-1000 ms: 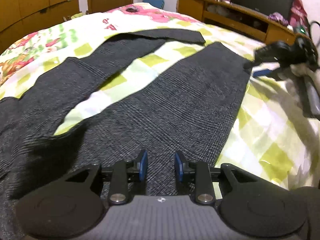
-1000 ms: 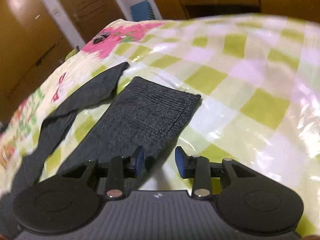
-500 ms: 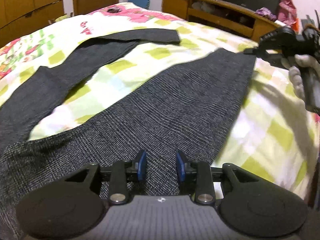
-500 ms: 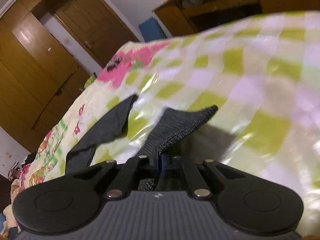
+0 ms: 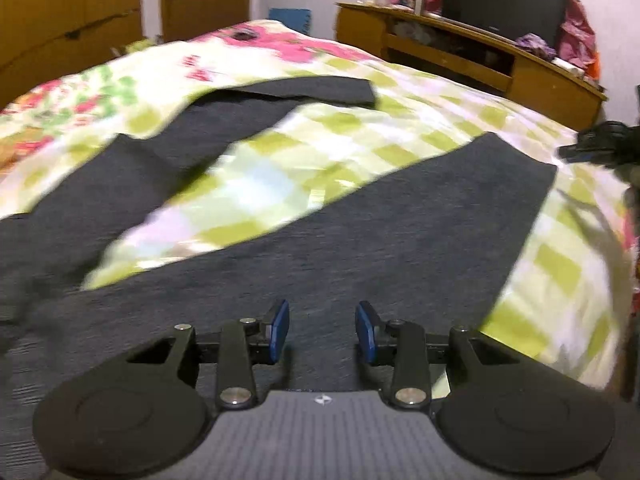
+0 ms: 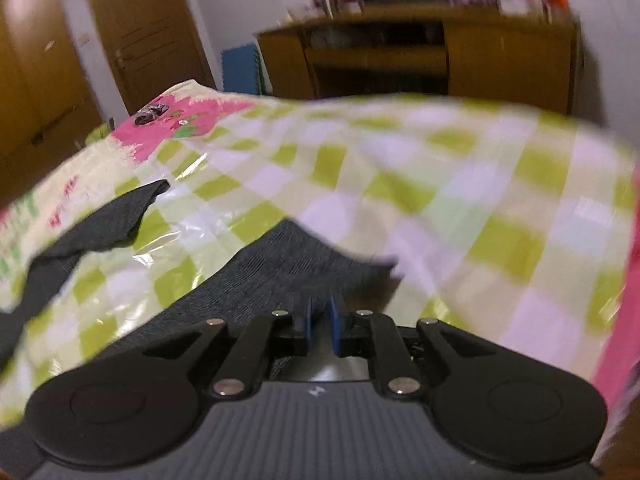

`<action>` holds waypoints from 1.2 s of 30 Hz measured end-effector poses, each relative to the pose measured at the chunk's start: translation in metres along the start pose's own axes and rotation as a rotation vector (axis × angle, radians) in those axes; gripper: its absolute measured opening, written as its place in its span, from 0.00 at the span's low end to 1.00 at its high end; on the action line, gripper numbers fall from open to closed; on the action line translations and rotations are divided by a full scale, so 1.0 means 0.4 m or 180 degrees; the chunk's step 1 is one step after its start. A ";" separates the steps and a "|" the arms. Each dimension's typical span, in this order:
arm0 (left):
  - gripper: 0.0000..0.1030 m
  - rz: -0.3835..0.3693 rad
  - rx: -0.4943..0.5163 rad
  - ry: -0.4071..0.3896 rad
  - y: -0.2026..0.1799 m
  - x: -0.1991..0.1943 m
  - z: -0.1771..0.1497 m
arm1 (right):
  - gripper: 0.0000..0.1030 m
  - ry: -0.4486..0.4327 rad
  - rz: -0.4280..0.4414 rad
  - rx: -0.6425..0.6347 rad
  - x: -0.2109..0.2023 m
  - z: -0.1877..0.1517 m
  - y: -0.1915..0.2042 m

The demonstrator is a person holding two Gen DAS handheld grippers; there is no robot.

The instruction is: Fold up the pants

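Dark grey pants [image 5: 360,240] lie spread on the bed, legs apart in a V. The near leg runs to a hem at the right [image 5: 520,168]; the far leg [image 5: 280,92] ends near the bed's middle. My left gripper [image 5: 322,330] is open, low over the near leg's upper part. My right gripper [image 6: 321,326] is shut on the near leg's hem [image 6: 304,264]; it also shows in the left wrist view [image 5: 592,148] at the far right.
The bedspread [image 5: 320,152] is a glossy green-and-white check with pink flowers at the far end. A wooden TV unit [image 5: 460,60] stands beyond the bed's right side. Wooden wardrobe doors [image 6: 48,60] stand at the left.
My right gripper closed on the near leg's hem and has drawn it outward. My left gripper stayed open above the near leg and shifted slightly.
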State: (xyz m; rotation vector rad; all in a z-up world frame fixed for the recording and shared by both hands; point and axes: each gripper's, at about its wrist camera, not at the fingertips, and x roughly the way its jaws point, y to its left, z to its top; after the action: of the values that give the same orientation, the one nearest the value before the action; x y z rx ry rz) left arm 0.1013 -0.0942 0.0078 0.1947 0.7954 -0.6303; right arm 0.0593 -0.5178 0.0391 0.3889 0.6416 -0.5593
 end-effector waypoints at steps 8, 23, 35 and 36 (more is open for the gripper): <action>0.54 0.0560 0.0003 -0.0147 0.239 -0.124 -0.038 | 0.25 -0.0034 0.1070 -0.1181 -0.088 0.000 0.316; 0.73 0.1358 -0.0331 0.0136 0.826 -0.163 -0.007 | 0.55 0.0557 0.2846 -0.3799 0.084 -0.161 1.271; 0.74 0.0849 -0.0514 0.0579 0.955 -0.073 -0.024 | 0.69 0.0865 0.2605 -0.4608 0.253 -0.251 1.502; 0.75 0.0828 -0.0508 0.0597 0.958 -0.065 -0.027 | 0.72 0.0884 0.2580 -0.4637 0.265 -0.258 1.509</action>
State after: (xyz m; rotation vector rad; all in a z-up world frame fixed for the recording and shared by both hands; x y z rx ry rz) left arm 0.3088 0.2289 -0.0068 0.2093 0.9783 -0.3040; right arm 0.4434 -0.0313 -0.0049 -0.6652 0.9136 0.7882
